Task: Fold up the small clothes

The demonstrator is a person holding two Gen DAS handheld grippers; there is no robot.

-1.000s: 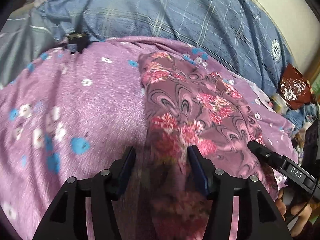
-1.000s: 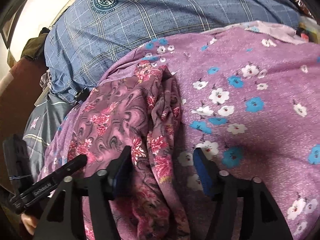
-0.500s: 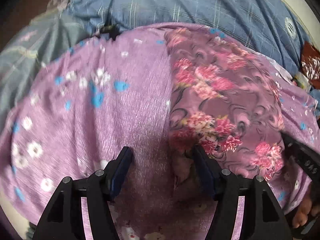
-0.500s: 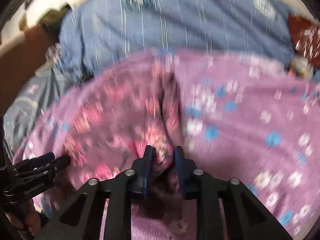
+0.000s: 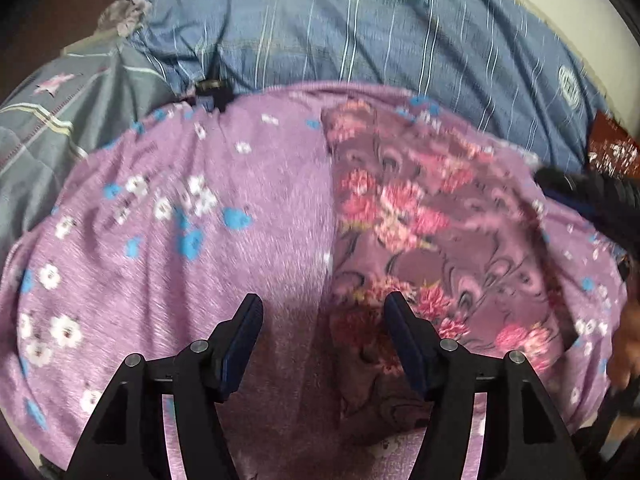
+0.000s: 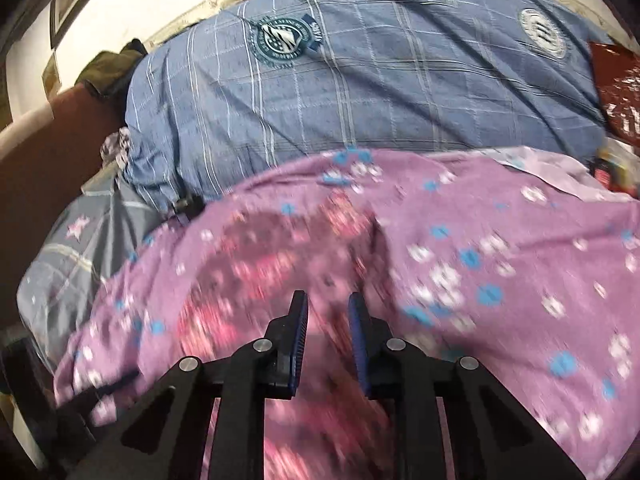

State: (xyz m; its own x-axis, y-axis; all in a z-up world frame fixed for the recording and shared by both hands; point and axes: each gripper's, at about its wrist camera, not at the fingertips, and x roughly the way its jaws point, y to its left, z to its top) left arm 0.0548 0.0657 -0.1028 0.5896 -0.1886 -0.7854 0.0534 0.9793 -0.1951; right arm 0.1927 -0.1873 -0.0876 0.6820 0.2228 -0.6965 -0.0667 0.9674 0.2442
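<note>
**On the bed: one corner pinched, the other loose**

On the bed, over the purple flowered sheet (image 5: pixel 248 216), we find the small floral garment (image 5: pixel 432 240) lying crumpled along its right half. Our right hand-held gripper (image 6: pixel 328 316) has its jaws nearly together with a bunch of the garment's cloth (image 6: pixel 256 264) between them. The picture is blurred, so we judge the pinch shallow. Our left hand-held gripper (image 5: pixel 320 320) stands wide apart, holding nothing, straddling the garment's left edge.

Risks, as we judge them:
- the thin fabric slides out of the narrow pinch
- the sheet gets caught with it
- one-sided lifting drags the garment askew, spoiling the fold.
</note>
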